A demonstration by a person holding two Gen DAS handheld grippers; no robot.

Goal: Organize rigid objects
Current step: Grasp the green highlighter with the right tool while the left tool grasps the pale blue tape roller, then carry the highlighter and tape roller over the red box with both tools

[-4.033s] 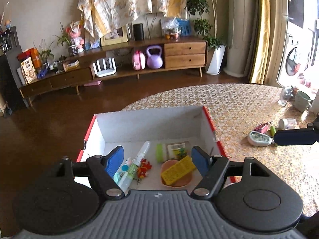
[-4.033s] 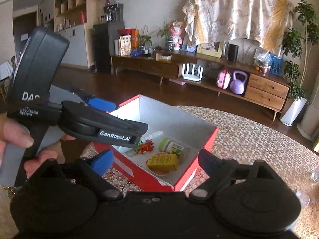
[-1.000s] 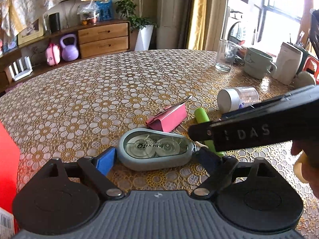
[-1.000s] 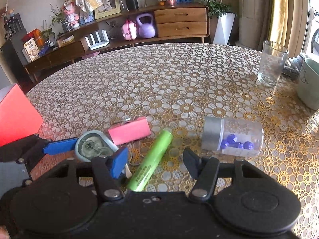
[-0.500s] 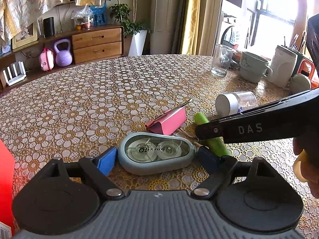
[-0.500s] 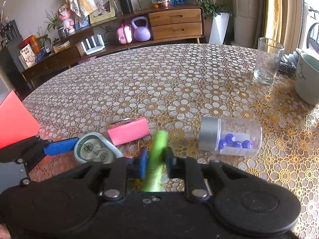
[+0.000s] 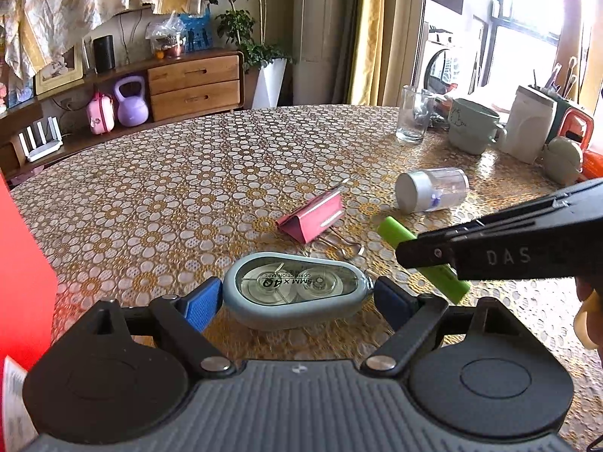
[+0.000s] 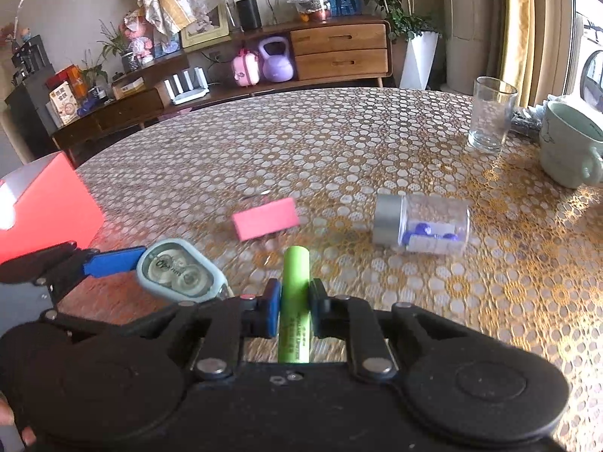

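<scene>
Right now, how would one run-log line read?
right gripper: shut on green cylindrical battery | left gripper: grips pale-blue plastic correction tape dispenser

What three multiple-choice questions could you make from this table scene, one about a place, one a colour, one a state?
1. Where does the pale blue correction tape dispenser sit?
A. between the left gripper's jaws
B. inside the clear drinking glass
C. on the wooden sideboard

2. What colour is the folded binder clip?
A. yellow
B. pink
C. black

3. How is the clear plastic jar with the silver lid placed?
A. upright
B. upside down
C. on its side

Answers: 1 A, a blue pad flanks each end. 2 B, pink in both views. 3 C, its lid faces sideways on the patterned tablecloth.
</scene>
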